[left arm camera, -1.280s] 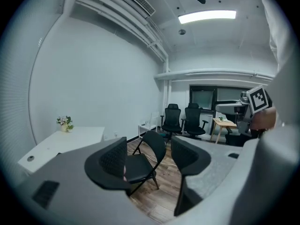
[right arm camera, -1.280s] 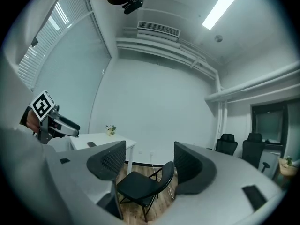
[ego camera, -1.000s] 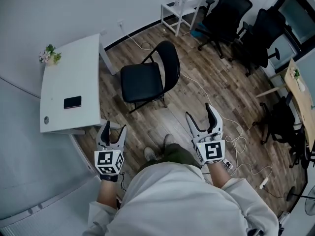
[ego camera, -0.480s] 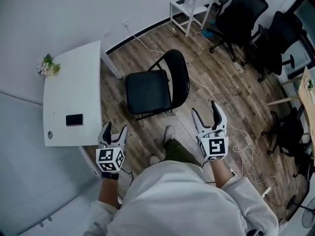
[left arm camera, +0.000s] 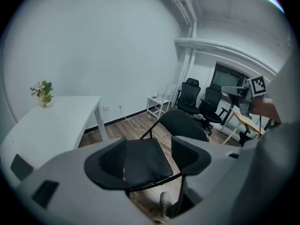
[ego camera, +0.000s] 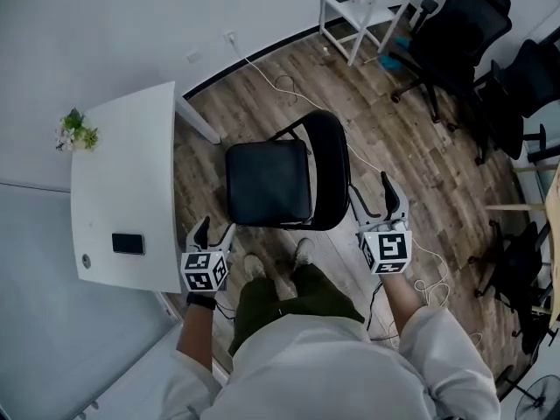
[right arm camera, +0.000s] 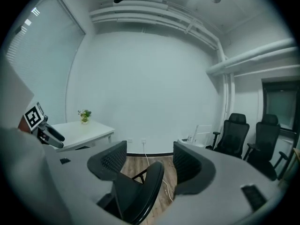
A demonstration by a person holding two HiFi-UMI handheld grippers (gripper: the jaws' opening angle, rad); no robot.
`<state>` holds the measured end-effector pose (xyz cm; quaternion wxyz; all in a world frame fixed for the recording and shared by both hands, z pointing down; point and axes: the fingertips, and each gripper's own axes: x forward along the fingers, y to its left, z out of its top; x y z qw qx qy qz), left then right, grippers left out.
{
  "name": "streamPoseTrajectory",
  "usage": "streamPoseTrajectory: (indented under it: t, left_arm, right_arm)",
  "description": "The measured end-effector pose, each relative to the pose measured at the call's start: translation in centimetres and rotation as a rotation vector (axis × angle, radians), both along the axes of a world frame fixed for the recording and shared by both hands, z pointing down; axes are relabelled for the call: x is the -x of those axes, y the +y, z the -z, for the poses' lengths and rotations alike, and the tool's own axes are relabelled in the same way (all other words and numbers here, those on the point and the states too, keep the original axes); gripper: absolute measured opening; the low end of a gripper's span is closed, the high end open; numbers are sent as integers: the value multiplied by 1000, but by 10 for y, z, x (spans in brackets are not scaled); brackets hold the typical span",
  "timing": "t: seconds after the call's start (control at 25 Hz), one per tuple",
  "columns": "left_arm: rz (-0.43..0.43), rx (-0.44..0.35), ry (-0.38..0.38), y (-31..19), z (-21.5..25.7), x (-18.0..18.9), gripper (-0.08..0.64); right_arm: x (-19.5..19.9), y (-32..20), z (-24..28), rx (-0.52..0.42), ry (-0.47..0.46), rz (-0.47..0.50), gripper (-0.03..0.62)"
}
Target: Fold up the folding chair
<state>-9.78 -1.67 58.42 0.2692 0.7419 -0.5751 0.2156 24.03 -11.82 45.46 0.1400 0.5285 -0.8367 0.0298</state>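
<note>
The folding chair (ego camera: 267, 182) is seen unfolded at the centre of the head view, with its black seat flat and its backrest (ego camera: 331, 169) along the seat's right side. The left gripper (ego camera: 215, 227) is held just below the seat's lower left corner and is pointed up the frame at it. The right gripper (ego camera: 372, 191) is held just right of the backrest's lower end, close beside it.

In the left gripper view both pads (left arm camera: 112, 159) are spread well apart. The seat is framed in the gap but lies beyond the pads, so nothing is gripped or touched. In the right gripper view the jaws are likewise parted. The curved backrest is seen edge-on in the gap, and the pads (right arm camera: 187, 163) are not pressed on it.

On the left, the white table (ego camera: 122, 191) is set close. Its lower right corner lies just beside the left gripper, and a phone (ego camera: 128, 243) and a small plant (ego camera: 74, 131) rest on it. The person's shoes (ego camera: 302, 254) are planted just below the seat. Bare wooden floor (ego camera: 262, 103) is left open above the chair. A white cable (ego camera: 424, 283) is looped on the boards at lower right, near the right gripper. Black office chairs (ego camera: 464, 16) are parked well apart at upper right.
</note>
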Motion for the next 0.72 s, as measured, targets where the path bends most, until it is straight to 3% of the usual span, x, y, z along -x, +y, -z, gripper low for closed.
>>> streamPoseTrajectory:
  t: [0.32, 0.72]
  left_arm:
    - [105, 330, 148, -70, -170, 67, 334]
    - [85, 583, 202, -105, -364, 120, 354]
  right_arm:
    - [15, -112, -98, 202, 36, -35, 328]
    - [30, -196, -212, 452, 56, -71, 331]
